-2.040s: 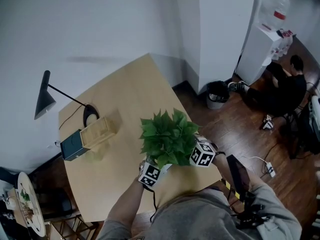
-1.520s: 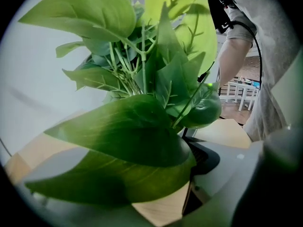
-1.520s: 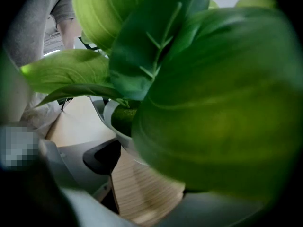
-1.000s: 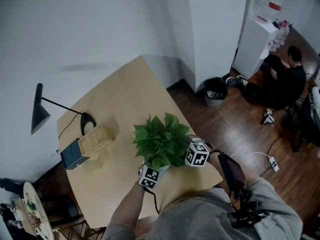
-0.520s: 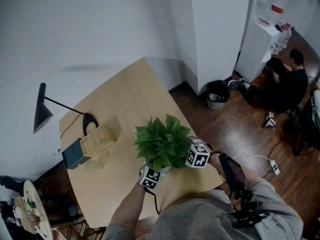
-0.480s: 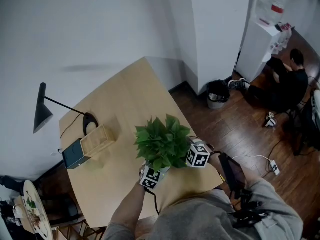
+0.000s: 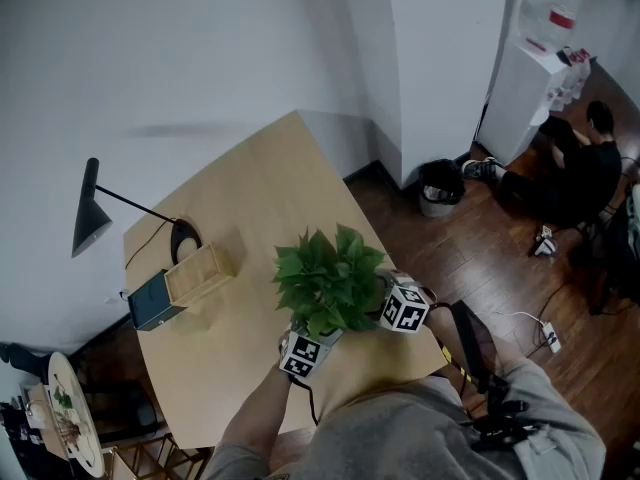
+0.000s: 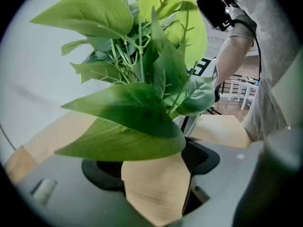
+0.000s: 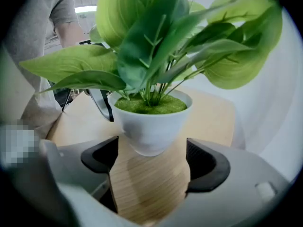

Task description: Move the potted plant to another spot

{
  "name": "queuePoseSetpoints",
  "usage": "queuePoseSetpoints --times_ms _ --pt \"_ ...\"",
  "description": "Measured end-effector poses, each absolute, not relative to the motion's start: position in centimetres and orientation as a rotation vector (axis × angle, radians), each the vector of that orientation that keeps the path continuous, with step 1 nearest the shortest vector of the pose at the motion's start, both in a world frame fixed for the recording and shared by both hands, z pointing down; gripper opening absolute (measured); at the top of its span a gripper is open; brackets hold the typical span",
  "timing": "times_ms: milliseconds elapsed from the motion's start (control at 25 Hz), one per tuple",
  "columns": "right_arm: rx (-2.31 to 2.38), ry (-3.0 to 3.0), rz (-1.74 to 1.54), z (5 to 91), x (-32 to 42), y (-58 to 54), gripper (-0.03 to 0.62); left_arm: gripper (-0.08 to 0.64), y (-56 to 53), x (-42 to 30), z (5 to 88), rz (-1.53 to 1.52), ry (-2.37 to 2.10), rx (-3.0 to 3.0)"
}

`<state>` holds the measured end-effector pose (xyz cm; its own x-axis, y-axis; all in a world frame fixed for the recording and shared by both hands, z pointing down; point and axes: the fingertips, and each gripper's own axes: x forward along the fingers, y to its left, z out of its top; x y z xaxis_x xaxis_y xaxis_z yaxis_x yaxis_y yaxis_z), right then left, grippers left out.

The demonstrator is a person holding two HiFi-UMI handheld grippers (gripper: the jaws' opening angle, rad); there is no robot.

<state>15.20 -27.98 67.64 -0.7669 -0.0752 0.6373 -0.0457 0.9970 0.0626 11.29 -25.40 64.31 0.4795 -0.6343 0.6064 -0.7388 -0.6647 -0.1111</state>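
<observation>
**A:** Where was the potted plant (image 7: 328, 280) at that moment?

**B:** It stood on the wooden table (image 7: 260, 188), near the table's lower right edge, in the lower middle of the head view. Its white pot (image 9: 150, 122) rested on the wood.

**A:** And the right tool (image 9: 151, 168)?

**B:** Its jaws had just been opening, and they stood wide apart. The base of the pot was at the mouth of the jaws, between the two dark pads (image 9: 100, 159). A gap showed on each side, so neither pad pressed on it.

**A:** Did the left tool (image 8: 152, 174) grip something?

**B:** No. Its jaws were also apart, and only bare table showed between them. Large green leaves filled the centre of the left gripper view and hid nearly all of the pot there.

**A:** How were the two tools placed around the plant?

**B:** In the head view the left tool was just below the leaves, and the right tool was at their lower right.

**A:** What else was on the table?

**B:** A black lamp (image 7: 90, 213) stood at the left of the frame. A wooden box (image 7: 200, 271) and a dark box (image 7: 152, 301) lay just beside each other, well apart from the plant.
</observation>
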Motion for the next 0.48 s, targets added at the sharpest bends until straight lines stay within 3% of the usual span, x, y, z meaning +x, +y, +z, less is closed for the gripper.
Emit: queuePoseSetpoints --times_ms 480 --pt "0.172 -2.442 -0.026 67.5 17.9 -26.4 0.456 0.331 -22.2 11.3 64.6 0.912 -1.243 2.513"
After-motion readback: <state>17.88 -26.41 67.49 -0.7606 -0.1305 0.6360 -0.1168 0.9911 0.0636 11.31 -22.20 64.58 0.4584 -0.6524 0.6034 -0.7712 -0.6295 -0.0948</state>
